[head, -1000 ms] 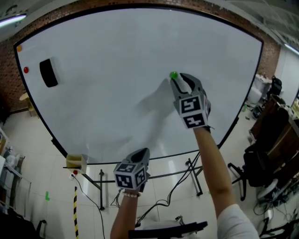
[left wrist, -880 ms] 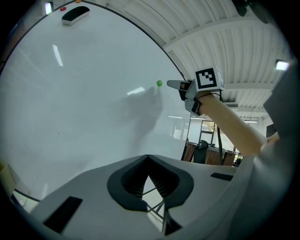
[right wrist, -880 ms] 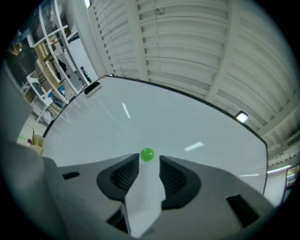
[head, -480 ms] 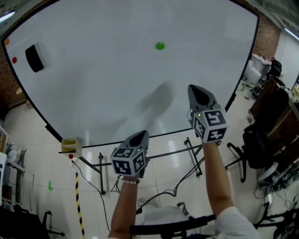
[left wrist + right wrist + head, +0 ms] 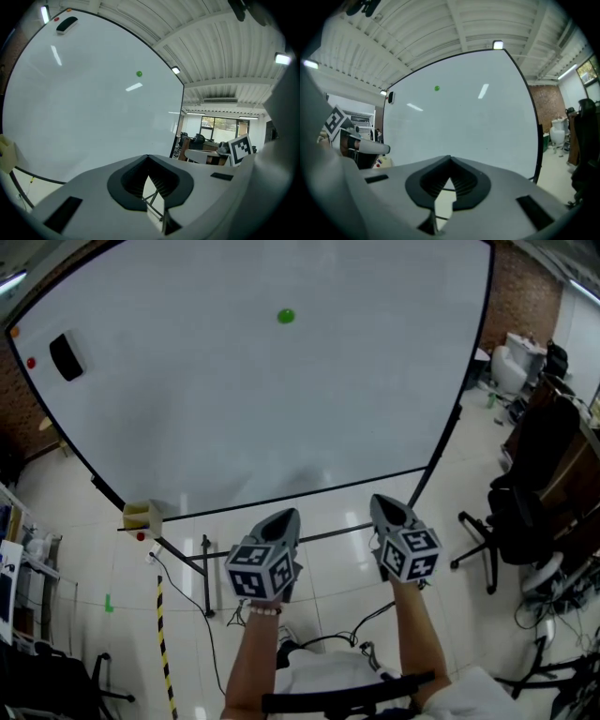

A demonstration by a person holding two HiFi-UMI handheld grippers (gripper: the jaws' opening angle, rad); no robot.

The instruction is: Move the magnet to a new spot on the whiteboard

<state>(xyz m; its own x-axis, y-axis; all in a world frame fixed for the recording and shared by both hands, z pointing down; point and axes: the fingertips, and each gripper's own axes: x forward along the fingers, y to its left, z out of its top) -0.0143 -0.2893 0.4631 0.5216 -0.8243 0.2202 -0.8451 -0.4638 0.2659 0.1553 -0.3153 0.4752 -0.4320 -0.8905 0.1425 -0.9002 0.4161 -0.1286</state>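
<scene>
Fingers (image 5: pixel 419 185) of the right gripper (image 5: pixel 387 503) are pressed together, tip to tip, with nothing between them, and the left gripper (image 5: pixel 287 516) gives the same picture in its own view: fingers (image 5: pixel 124 180) closed and empty. Both grippers hang low in the head view, side by side, below the bottom edge of the whiteboard (image 5: pixel 234 418) and over the pale tiled floor (image 5: pixel 84 549), noses aimed toward the board. And there's the magnet (image 5: pixel 286 316), small, green and round, stuck high on the white surface near the middle of its width, well apart from either gripper, nothing touching it. Up at the board's top left corner sit a black eraser (image 5: pixel 67 356), a red magnet (image 5: pixel 31 362) just beside it and an orange dot (image 5: pixel 13 332) above that. A yellow box (image 5: pixel 141 517) sits at the board's lower left corner. Off to the right, black office chairs (image 5: pixel 525 521) stand on the floor
</scene>
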